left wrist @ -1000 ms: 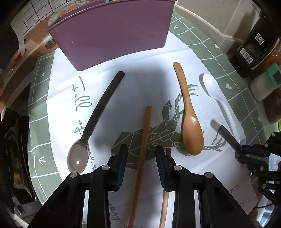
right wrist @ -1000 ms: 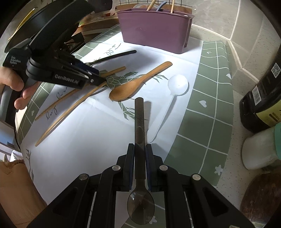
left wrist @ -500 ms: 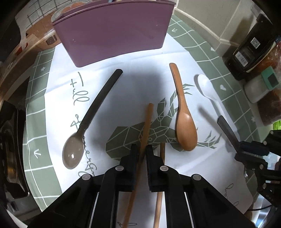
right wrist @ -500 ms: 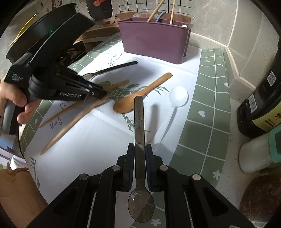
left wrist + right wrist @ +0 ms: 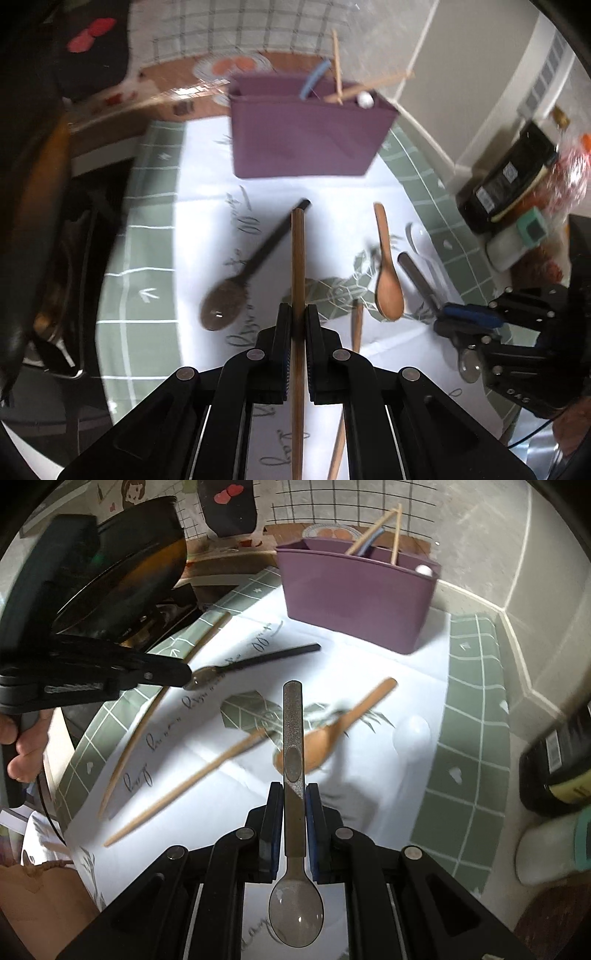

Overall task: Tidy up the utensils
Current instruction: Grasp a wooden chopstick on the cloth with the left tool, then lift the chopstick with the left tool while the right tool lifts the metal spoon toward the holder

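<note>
Left gripper [image 5: 294, 325]: jaws pinch wooden chopstick [image 5: 297, 266] mid-shaft, lifted off cloth, tip aimed at purple holder [image 5: 306, 136]. Stick likely light, stiff, smooth; may pivot, so grip near middle suits. Second chopstick [image 5: 356, 325], dark spoon [image 5: 251, 269], wooden spoon [image 5: 387, 280] lie on cloth. Right gripper [image 5: 293, 805]: jaws clamp metal spoon [image 5: 293, 738] on handle, bowl toward camera, held level above cloth, facing holder. Likely heavier, slippery.

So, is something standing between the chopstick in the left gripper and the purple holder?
Nothing visible does. The left gripper holds the chopstick lifted, pointing toward the purple utensil holder; only a black-handled spoon lies flat underneath.
</note>
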`<state>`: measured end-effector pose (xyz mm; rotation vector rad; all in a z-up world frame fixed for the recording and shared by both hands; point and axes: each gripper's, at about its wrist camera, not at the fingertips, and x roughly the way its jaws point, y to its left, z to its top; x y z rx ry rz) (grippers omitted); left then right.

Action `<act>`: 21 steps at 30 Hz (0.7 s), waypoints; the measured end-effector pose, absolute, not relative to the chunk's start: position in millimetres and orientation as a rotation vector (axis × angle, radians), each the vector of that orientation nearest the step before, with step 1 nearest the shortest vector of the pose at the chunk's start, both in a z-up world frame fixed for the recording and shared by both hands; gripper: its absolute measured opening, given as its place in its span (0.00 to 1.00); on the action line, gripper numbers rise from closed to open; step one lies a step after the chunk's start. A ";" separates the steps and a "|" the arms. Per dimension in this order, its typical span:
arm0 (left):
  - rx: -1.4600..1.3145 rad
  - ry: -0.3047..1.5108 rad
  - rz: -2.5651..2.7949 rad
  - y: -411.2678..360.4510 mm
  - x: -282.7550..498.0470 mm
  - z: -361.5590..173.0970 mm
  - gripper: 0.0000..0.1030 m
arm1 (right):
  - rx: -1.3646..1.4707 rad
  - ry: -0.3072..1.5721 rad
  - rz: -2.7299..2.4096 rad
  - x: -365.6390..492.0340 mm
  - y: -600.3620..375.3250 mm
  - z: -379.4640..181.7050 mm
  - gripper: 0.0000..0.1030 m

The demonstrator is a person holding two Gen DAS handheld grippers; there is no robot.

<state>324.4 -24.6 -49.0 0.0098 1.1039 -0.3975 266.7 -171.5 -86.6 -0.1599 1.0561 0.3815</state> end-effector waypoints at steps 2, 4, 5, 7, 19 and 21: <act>0.007 1.072 -0.371 -21.0 321.3 -39.1 0.07 | -0.163 1.059 0.382 269.7 -166.9 -85.8 0.10; -0.005 1.041 -0.357 -15.9 317.8 -29.6 0.07 | -0.166 1.053 0.381 272.0 -164.2 -83.8 0.10; -0.010 1.028 -0.355 -14.2 317.8 -27.6 0.07 | -0.166 1.049 0.378 273.0 -163.3 -82.6 0.10; -0.016 0.987 -0.344 -10.8 315.6 -15.5 0.07 | -0.157 1.036 0.369 276.4 -162.3 -77.6 0.10; -0.024 0.803 -0.386 -22.0 319.9 58.3 0.07 | -0.123 0.807 0.282 291.8 -166.7 13.4 0.10; -0.034 0.765 -0.393 -25.1 325.2 75.3 0.07 | -0.127 0.751 0.261 295.7 -168.2 35.8 0.10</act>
